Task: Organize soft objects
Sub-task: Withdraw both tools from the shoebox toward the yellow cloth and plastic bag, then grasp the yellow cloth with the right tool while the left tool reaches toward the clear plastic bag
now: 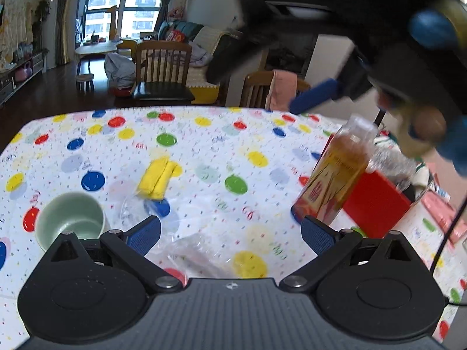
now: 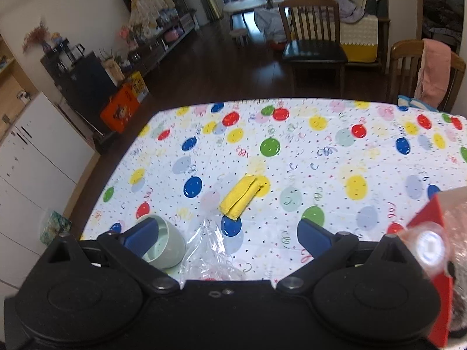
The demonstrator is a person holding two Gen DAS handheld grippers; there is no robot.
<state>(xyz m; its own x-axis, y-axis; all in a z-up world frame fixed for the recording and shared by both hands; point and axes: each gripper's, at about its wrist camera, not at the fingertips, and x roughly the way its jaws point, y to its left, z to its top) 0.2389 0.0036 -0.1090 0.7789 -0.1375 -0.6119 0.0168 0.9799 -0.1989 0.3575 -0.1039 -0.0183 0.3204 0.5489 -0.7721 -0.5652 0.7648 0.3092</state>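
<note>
just ahead of the left tool (image 1: 230, 233), between its spread fingers and holding nothing, lies a crumpled clear plastic bag (image 1: 192, 250) on the balloon-print tabletop (image 1: 204, 134). the right tool (image 2: 227, 233) is likewise spread and empty, with the same bag just ahead of it. the yellow folded cloth (image 1: 159, 176), the soft thing to be tidied, rests flat on the tabletop beyond the bag, slightly left of the left tool's centre line and dead ahead of the right tool. a pale green cup (image 1: 70, 221) stands upright just beside the left tool's left finger. to the left tool's right, an amber bottle (image 1: 335, 172) tilts against a red box (image 1: 376, 204) that holds clear bottles.

risks, as a judgement: reaching for the cloth means passing over the slippery bag, which could snag on a finger and drag. a sideways drift left could knock the cup; a swing right could topple the leaning bottle. the two tools are close, so they could collide.
</note>
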